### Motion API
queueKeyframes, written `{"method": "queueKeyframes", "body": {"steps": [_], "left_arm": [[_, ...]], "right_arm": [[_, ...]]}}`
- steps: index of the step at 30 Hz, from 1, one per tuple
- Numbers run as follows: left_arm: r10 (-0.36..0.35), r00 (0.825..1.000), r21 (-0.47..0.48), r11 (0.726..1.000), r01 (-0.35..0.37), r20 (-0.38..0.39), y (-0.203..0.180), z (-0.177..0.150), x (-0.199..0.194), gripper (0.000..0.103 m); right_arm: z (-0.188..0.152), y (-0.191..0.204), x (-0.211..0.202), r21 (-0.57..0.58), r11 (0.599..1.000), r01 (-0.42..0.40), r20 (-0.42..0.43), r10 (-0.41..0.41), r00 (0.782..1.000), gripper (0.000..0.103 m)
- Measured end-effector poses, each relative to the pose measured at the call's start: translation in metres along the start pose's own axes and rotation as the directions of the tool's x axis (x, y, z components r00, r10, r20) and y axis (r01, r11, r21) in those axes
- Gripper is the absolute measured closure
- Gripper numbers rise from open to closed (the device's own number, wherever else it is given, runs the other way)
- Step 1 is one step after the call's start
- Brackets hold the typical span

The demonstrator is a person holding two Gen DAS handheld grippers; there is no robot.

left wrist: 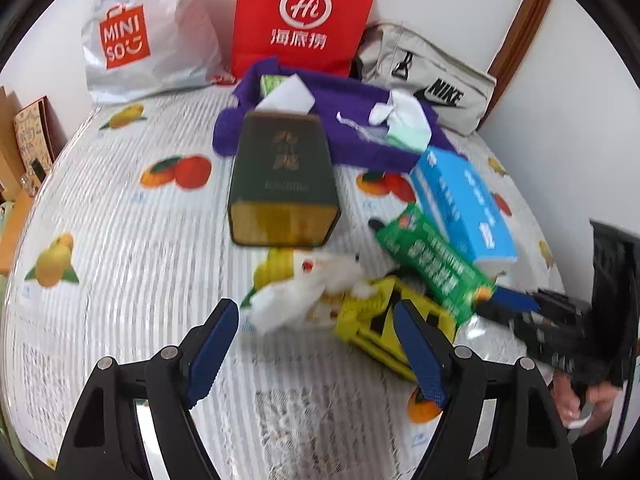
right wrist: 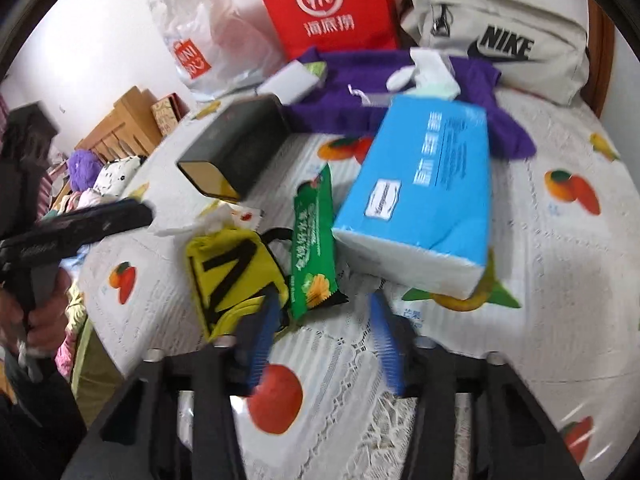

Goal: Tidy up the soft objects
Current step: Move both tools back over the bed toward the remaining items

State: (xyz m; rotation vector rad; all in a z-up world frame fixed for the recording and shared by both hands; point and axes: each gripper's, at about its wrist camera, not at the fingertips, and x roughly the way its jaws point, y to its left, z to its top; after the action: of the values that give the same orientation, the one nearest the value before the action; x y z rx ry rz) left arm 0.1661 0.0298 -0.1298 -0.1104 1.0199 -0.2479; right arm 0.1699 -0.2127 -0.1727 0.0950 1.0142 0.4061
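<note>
Left wrist view, crumpled white tissue (left wrist: 288, 300), boxy dark tin (left wrist: 282, 184)

Three bags (left wrist: 304, 16), two tissue packs (left wrist: 464, 200), one tin (left wrist: 280, 184), one purple cloth (left wrist: 360, 136), one yellow pouch (right wrist: 236, 276).

"MINISO" bag (left wrist: 132, 40), "NIKE" pouch (left wrist: 436, 76)

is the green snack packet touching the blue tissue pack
Touching: in the left wrist view the green snack packet lies tucked against the blue tissue pack, with no gap visible.
</note>
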Motion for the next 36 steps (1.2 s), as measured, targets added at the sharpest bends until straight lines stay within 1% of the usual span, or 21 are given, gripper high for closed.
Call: {"method": "queueKeyframes", "body": {"steps": [2,4,7,11,17,21,24,26,27,29,30,32,33,34,36], "left_arm": [[0.012,1.0,-0.002,1.0,-0.012,-0.01,0.003,-0.008,0.001,0.024],[0.017,1.0,-0.012,1.0,-0.018,-0.019,0.006,-0.012,0.002,0.024],[0.017,1.0,-0.027,0.999,-0.018,-0.02,0.01,-0.017,0.002,0.024],[0.008,1.0,-0.043,0.999,-0.009,-0.014,0.011,-0.019,0.001,0.024],[0.004,1.0,-0.03,1.0,-0.004,-0.006,0.006,-0.021,-0.002,0.024],[-0.002,1.0,-0.027,1.0,0.002,-0.003,0.003,-0.025,-0.004,0.024],[-0.005,1.0,-0.016,1.0,0.005,-0.005,-0.001,-0.031,-0.003,0.024],[-0.006,1.0,-0.014,1.0,0.005,-0.01,-0.002,-0.034,-0.002,0.024],[-0.005,1.0,-0.016,1.0,0.005,-0.013,-0.002,-0.036,-0.001,0.024],[-0.004,1.0,-0.019,1.0,0.004,-0.019,-0.002,-0.038,0.002,0.024],[-0.003,1.0,-0.019,1.0,0.002,-0.022,-0.002,-0.039,0.003,0.024],[-0.004,1.0,-0.016,1.0,0.004,-0.029,-0.003,-0.04,0.005,0.024],[-0.004,1.0,-0.014,1.0,0.004,-0.031,-0.004,-0.041,0.006,0.024],[-0.003,0.999,-0.013,1.0,0.003,-0.034,-0.004,-0.042,0.006,0.024],[-0.003,0.999,-0.012,1.0,0.002,-0.043,-0.004,-0.043,0.009,0.024]], "right_arm": [[0.003,-0.003,0.007,0.028,0.999,-0.042,0.011,0.042,0.999,0.075],[0.005,0.0,0.009,0.021,0.999,-0.047,0.026,0.046,0.999,0.092],[0.007,0.009,0.004,-0.007,0.998,-0.055,0.069,0.055,0.996,0.099],[0.01,0.018,-0.007,-0.031,0.998,-0.063,0.099,0.066,0.993,0.1],[0.003,0.018,-0.039,-0.032,0.999,-0.037,0.15,0.041,0.988,0.1],[-0.015,0.014,-0.061,-0.029,0.999,-0.013,0.161,0.018,0.987,0.1],[-0.035,0.006,-0.07,-0.005,1.0,-0.001,0.148,0.002,0.989,0.1],[-0.049,-0.002,-0.067,0.014,1.0,-0.001,0.119,0.0,0.993,0.1],[-0.053,-0.006,-0.064,0.02,1.0,0.0,0.107,-0.002,0.994,0.096],[-0.062,-0.014,-0.055,0.031,0.999,0.015,0.076,-0.017,0.997,0.095],[-0.065,-0.017,-0.051,0.028,0.999,0.018,0.06,-0.02,0.998,0.093],[-0.071,-0.021,-0.044,0.011,1.0,0.007,0.031,-0.008,1.0,0.08],[-0.073,-0.023,-0.042,0.002,1.0,0.007,0.023,-0.007,1.0,0.064],[-0.073,-0.024,-0.041,-0.005,1.0,0.022,0.027,-0.022,0.999,0.05],[-0.073,-0.026,-0.041,-0.015,0.998,0.055,0.045,-0.055,0.997,0.044]]}}
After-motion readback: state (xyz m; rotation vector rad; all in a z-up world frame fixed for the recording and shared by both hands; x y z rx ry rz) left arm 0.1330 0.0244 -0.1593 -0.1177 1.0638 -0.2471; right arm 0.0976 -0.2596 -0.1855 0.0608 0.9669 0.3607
